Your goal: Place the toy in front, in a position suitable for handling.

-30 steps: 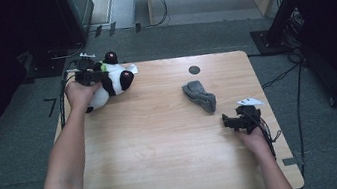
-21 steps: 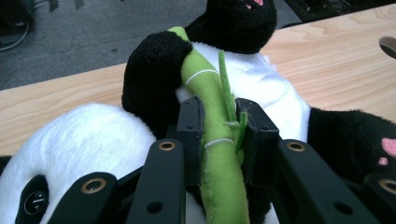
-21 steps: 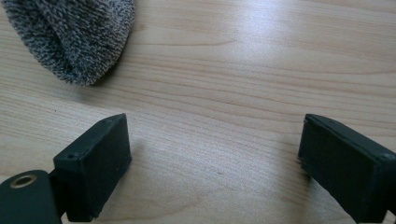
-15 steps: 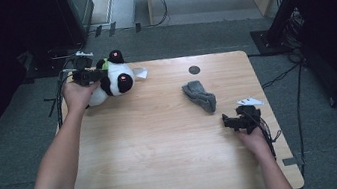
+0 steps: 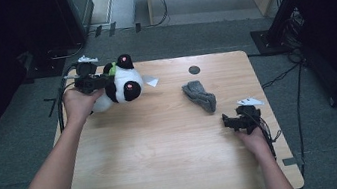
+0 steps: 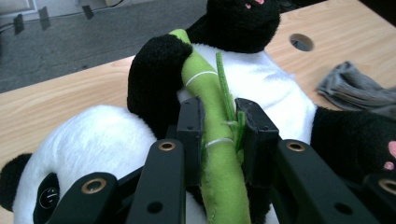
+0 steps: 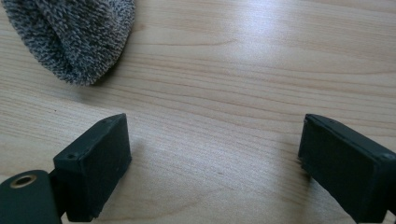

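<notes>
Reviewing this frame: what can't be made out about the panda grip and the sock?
- Plush panda, left gripper view: face cut off by the top edge; lower body hidden behind the left gripper, shut on the green bamboo stalk.
- Grey sock, right gripper view: cut off by the top edge.
- Right gripper, high view: too small to judge its opening.

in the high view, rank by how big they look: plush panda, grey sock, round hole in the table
1. plush panda, though lifted nearer the camera
2. grey sock
3. round hole
</notes>
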